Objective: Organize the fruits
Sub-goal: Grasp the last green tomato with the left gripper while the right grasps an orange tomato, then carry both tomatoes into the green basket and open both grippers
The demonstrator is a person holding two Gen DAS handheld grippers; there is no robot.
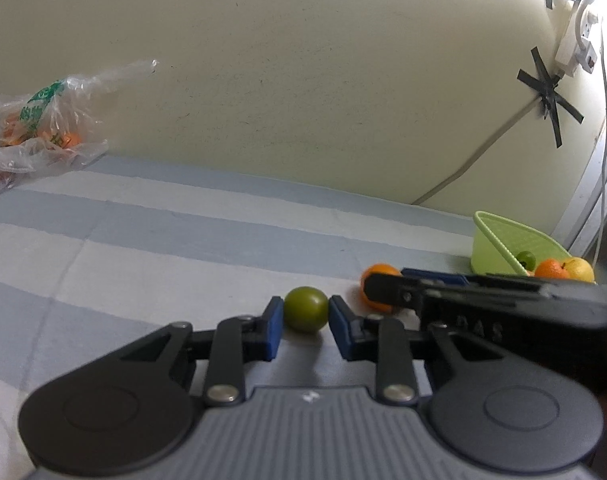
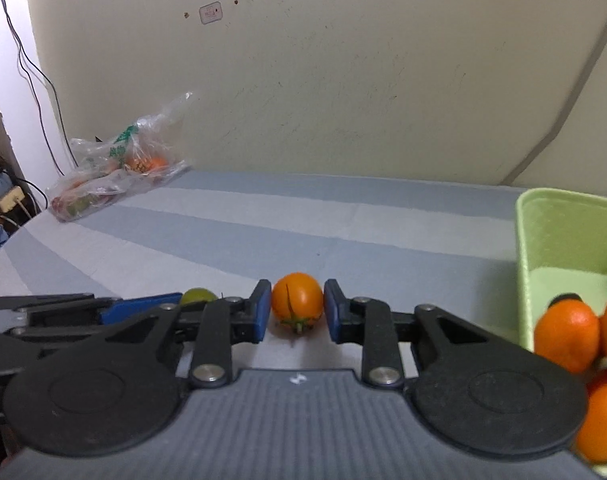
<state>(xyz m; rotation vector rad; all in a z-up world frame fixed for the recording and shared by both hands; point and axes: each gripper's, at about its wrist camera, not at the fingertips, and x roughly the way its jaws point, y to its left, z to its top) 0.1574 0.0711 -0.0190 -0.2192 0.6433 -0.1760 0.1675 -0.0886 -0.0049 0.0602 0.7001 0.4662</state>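
1. Both tongs have pinched fruit off the striped bed [image 1: 183, 240]: left tongs [image 1: 305, 314] clamp the green fruit [image 1: 305, 309], right tongs [image 2: 297, 307] clamp the orange fruit [image 2: 297, 300].
2. Next, I'd guess, lift and carry each to the green basket [image 2: 563, 232], near right.
3. The tongs sit side by side and could clash; the plastic bag [image 2: 119, 168] lies far left.

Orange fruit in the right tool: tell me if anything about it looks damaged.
Yes. The orange fruit between the right tool's pads has a dark line running down its skin, like a split. It lies with its green stem end toward the camera, on the striped cloth.
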